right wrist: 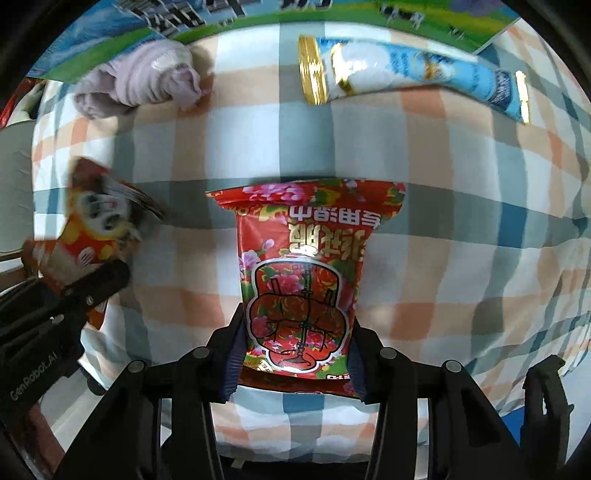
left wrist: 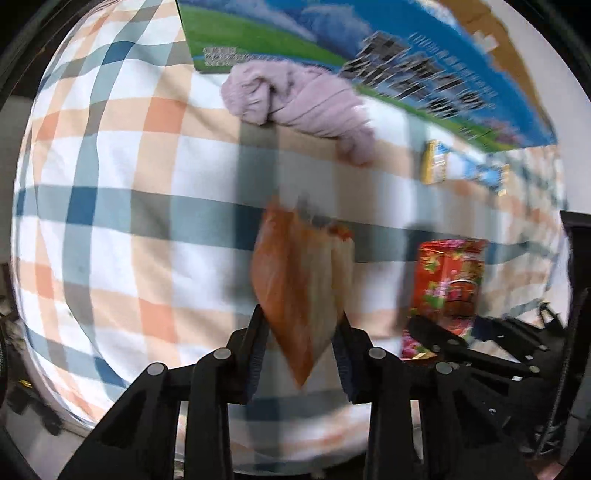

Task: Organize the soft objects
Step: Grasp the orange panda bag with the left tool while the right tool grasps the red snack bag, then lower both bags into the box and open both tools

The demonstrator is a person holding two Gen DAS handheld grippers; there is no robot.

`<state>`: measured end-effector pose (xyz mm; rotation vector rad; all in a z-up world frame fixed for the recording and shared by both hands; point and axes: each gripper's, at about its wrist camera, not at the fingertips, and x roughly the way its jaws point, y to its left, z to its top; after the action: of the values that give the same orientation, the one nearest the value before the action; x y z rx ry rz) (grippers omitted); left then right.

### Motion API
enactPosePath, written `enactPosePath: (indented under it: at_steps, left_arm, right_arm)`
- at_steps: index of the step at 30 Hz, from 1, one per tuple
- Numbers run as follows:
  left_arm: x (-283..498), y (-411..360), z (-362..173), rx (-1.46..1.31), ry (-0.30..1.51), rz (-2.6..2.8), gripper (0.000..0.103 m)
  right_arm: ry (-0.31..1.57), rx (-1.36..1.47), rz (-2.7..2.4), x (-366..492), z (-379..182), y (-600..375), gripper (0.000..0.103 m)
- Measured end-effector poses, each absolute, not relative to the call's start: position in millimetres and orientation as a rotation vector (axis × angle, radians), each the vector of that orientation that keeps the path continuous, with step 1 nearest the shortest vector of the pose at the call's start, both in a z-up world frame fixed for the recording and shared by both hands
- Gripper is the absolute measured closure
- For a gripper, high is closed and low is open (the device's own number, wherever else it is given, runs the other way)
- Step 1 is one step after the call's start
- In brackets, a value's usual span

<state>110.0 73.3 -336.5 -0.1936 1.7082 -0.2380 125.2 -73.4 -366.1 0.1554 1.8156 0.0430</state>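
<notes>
My left gripper [left wrist: 301,325] is shut on an orange snack packet [left wrist: 301,280], seen edge-on and blurred; in the right wrist view the same packet [right wrist: 92,229] shows a cartoon face, held at the left above the checked cloth. My right gripper [right wrist: 297,339] is shut on a red flowered tissue pack [right wrist: 301,273], which also shows in the left wrist view [left wrist: 448,284]. A rolled lilac towel [left wrist: 295,96] lies at the far side against a box; it also shows in the right wrist view [right wrist: 140,79]. A blue and gold packet [right wrist: 406,72] lies far right.
A checked orange, blue and white cloth [left wrist: 110,184] covers the surface. A large blue and green printed box [left wrist: 332,33] stands along the far edge. The blue and gold packet shows small at the right in the left wrist view [left wrist: 437,162].
</notes>
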Motion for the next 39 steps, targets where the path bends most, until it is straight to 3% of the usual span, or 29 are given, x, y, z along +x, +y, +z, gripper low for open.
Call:
enactPosePath:
  at_steps: [2, 9, 15, 19, 24, 30, 39]
  left_arm:
    - [107, 71, -325, -0.237, 1.694, -0.262, 0.078]
    - [138, 52, -335, -0.176, 1.721, -0.295, 0.074]
    - [171, 44, -355, -0.219, 1.667, -0.198, 0.053]
    - [182, 39, -359, -0.204, 1.606, -0.165, 0.053]
    - [187, 45, -355, -0.175, 1.579, -0.137, 0.067]
    - [174, 48, -314, -0.164, 1.515, -0.161, 0.07]
    - [183, 46, -198, -0.147, 1.383, -0.28, 0.07]
  right_arm:
    - [1.79, 0.169, 0.052, 121, -350, -77, 0.054]
    - [1.768, 0.151, 0.066, 119, -327, -81, 0.054]
    - [1.775, 0.205, 0.043, 120, -350, -95, 0.054]
    - [1.747, 0.24, 0.006, 118, -356, -100, 0.054]
    - [1.747, 0.268, -0.012, 108, -354, -111, 0.054]
    - [1.72, 0.262, 0.008, 107, -332, -119, 0.055]
    - [1.613, 0.297, 0.111, 118, -236, -125, 0.055]
